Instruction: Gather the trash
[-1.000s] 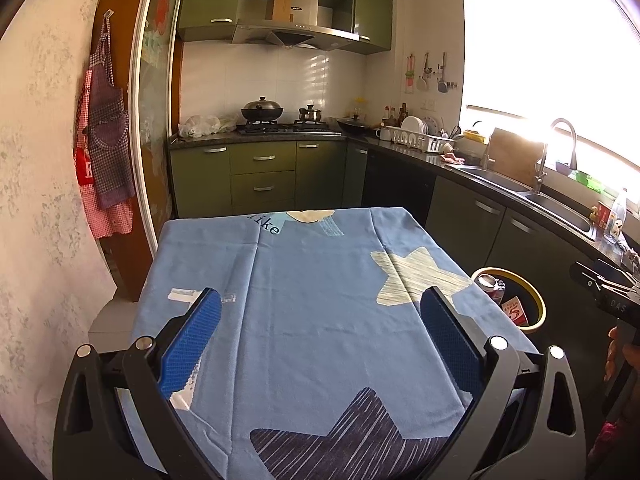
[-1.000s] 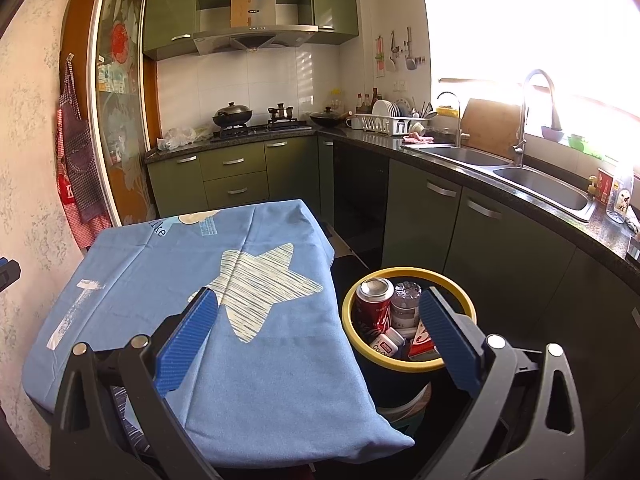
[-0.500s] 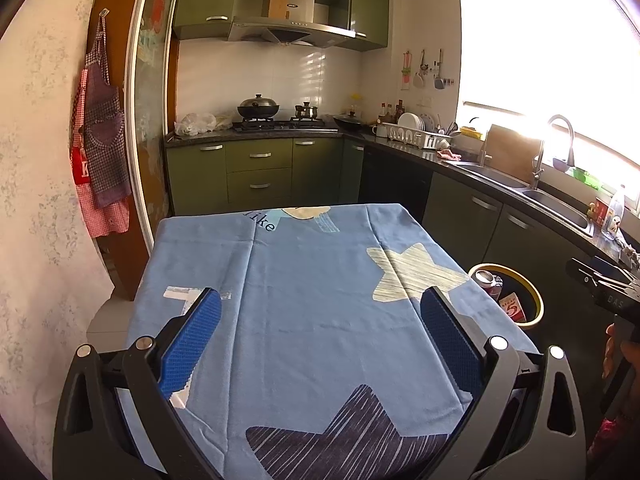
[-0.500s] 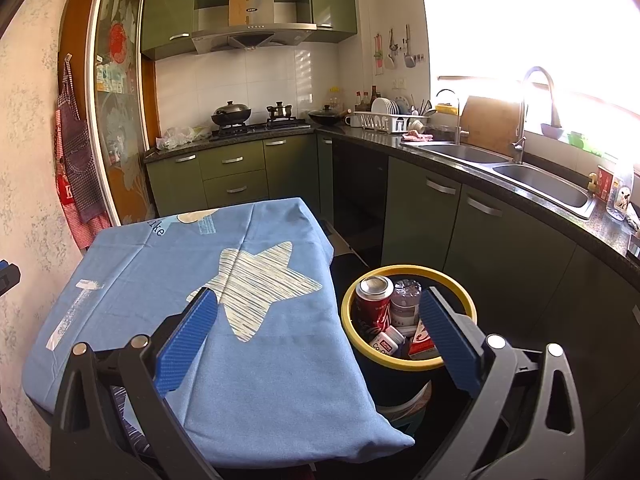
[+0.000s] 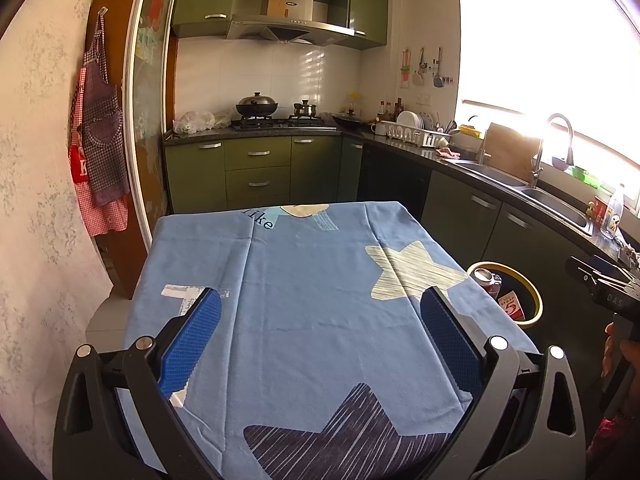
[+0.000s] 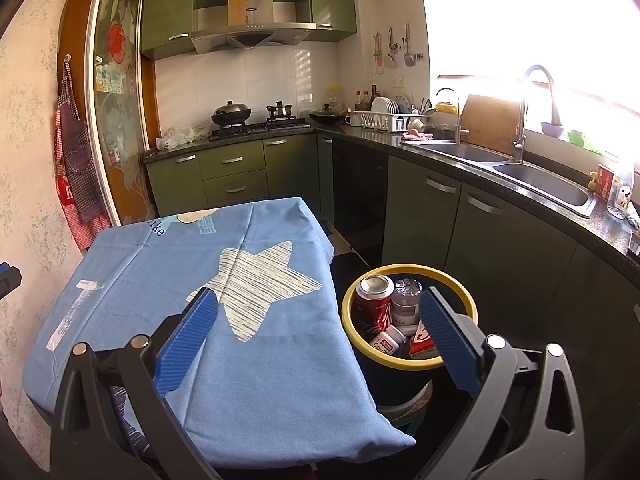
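Both grippers, left gripper and right gripper, were released and empty; trash sat in the bin at 3 o'clock of the counter, so no more reaching looked needed.

A blue tablecloth bears striped cream and navy stars; the bin has a yellow rim.

Green kitchen cabinets line tiled walls, a bright window glaring above the sink.

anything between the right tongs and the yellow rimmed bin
Nothing visible does. The right tongs are open and empty above the yellow-rimmed dark trash bin, which sits beside the blue star-print tablecloth; its open mouth shows a red soda can.
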Action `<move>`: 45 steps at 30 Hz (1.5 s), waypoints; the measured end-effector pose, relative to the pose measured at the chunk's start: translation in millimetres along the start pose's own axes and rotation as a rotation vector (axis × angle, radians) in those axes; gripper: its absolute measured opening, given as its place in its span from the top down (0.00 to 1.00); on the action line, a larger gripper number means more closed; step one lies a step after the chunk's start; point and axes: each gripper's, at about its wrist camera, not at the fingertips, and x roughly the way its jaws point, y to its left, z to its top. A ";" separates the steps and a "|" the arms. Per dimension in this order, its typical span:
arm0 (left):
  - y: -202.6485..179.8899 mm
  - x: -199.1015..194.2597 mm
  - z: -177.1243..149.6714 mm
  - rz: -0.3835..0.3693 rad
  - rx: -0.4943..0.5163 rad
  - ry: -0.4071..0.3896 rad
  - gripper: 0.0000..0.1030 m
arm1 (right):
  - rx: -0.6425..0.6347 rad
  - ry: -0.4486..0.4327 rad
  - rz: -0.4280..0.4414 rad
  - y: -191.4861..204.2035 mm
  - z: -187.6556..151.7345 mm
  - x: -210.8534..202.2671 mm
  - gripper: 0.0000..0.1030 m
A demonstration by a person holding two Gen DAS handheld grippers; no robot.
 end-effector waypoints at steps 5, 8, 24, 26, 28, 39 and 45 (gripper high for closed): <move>-0.6 0.1 -0.1 0.000 -0.001 0.001 0.05 | 0.000 0.002 -0.001 -0.6 0.6 0.1 0.07; -1.8 0.5 -1.3 0.000 -0.003 0.001 0.05 | 0.000 0.002 -0.001 -0.6 0.6 0.1 0.07; -4.6 0.6 -2.5 -0.013 0.006 0.004 0.05 | 0.000 0.008 0.002 2.7 0.1 1.8 0.07; -5.1 1.6 -2.7 -0.017 0.004 0.008 0.05 | 0.000 0.009 0.003 2.8 -0.1 2.5 0.07; -5.9 2.8 -2.4 -0.023 0.003 0.011 0.05 | -0.001 0.012 0.003 4.7 -0.9 3.2 0.07; -9.1 8.4 -2.2 -0.041 0.003 0.026 0.05 | 0.000 0.018 0.004 4.1 -0.2 5.8 0.07; -8.5 9.7 0.8 -0.067 -0.017 -0.018 0.05 | 0.000 0.026 0.006 3.8 -1.8 9.5 0.07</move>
